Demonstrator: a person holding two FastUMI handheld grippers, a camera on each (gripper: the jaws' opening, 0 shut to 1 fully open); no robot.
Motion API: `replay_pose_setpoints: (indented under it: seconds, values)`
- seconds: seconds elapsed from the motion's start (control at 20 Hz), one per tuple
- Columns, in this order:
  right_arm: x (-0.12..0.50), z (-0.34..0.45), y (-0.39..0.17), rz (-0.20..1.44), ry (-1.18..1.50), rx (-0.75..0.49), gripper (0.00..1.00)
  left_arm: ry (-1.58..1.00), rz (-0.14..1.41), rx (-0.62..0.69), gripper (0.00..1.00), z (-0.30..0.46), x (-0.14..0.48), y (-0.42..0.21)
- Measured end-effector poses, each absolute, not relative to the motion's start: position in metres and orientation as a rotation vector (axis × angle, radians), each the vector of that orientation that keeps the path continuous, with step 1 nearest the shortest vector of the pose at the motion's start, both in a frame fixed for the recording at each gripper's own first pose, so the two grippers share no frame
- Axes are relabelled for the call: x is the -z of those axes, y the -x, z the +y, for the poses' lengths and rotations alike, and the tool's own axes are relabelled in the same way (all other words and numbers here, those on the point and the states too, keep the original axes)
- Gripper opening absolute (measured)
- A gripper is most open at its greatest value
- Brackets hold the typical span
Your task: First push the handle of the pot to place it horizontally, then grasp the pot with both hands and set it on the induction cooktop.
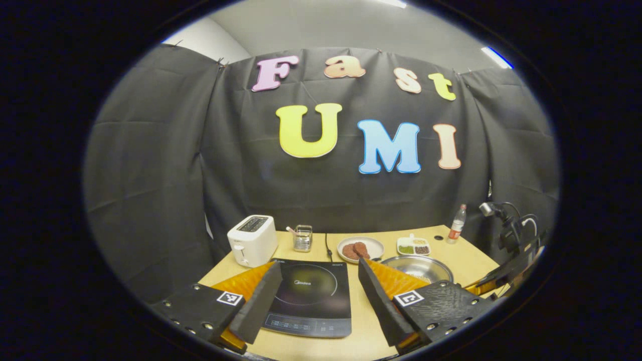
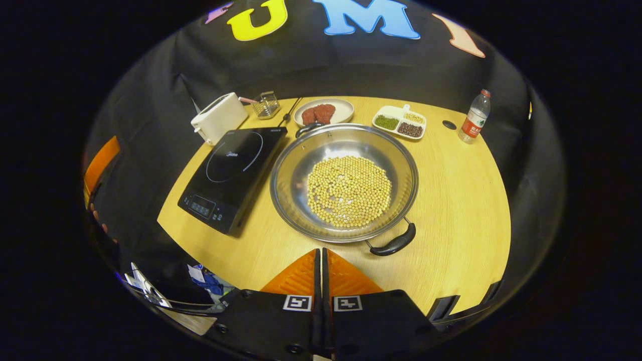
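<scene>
hiding part of the pot (image 1: 419,267), left claw (image 1: 321,281) wide, right claw (image 2: 321,258) closed, empty, far pot handle (image 2: 307,129) half hidden

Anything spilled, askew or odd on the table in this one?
Nothing spilled or damaged. The pot of soybeans sits on the table beside the induction cooktop, its handles set diagonally rather than level. That fits a task not yet begun.

Mock kitchen booth: cooktop (image 2: 228,175), toaster (image 2: 219,117), cloth walls (image 1: 150,175).
</scene>
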State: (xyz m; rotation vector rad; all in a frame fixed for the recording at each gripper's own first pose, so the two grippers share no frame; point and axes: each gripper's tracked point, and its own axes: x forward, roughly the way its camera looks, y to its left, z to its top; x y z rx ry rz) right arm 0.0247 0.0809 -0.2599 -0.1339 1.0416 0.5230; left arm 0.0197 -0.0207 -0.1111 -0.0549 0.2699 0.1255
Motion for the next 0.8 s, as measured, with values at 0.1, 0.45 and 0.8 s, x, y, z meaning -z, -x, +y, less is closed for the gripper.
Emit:
replay_pose_setpoints:
  seconds: [0.1, 0.45, 0.8]
  values:
    - [0.277, 0.077, -0.025, 1.096, 0.121, -0.535, 0.00, 0.042, 0.284, -0.147, 0.93, -0.028, 0.110, -0.020]
    - [0.320, 0.063, -0.045, 1.168, 0.175, -0.557, 0.02, -0.004, 0.302, -0.233, 0.93, -0.038, 0.106, -0.011]
    - [0.340, 0.055, -0.058, 1.195, 0.202, -0.565, 0.02, -0.006, 0.330, -0.277, 0.93, -0.050, 0.111, -0.009]
